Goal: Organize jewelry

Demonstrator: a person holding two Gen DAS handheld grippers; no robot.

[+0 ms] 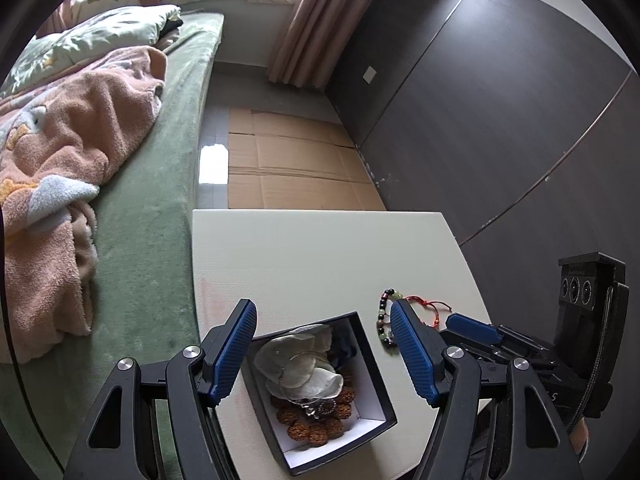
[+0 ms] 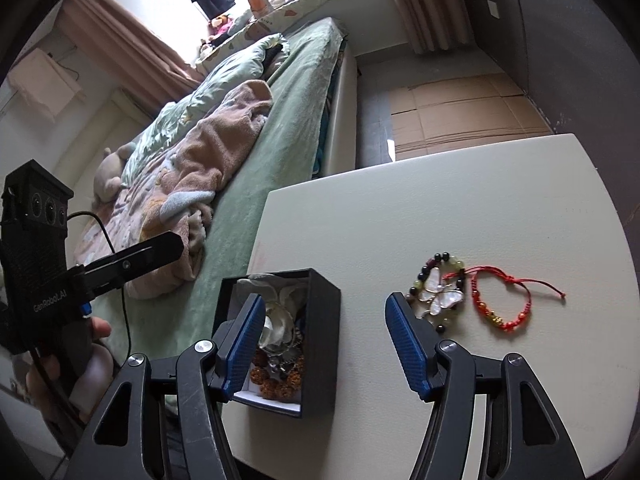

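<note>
Both grippers hung with fingers spread wide and empty — the left gripper (image 1: 324, 354) over the black jewelry box (image 1: 376, 364), the right gripper (image 2: 324, 346) above the white table (image 2: 460, 200). The box, already holding shell and brown-bead pieces, sat at the right view's 7 o'clock — beaded bracelet (image 2: 438, 290), butterfly pendant (image 2: 438, 294) and red string bracelet (image 2: 502, 300) lay at 4 o'clock.
</note>
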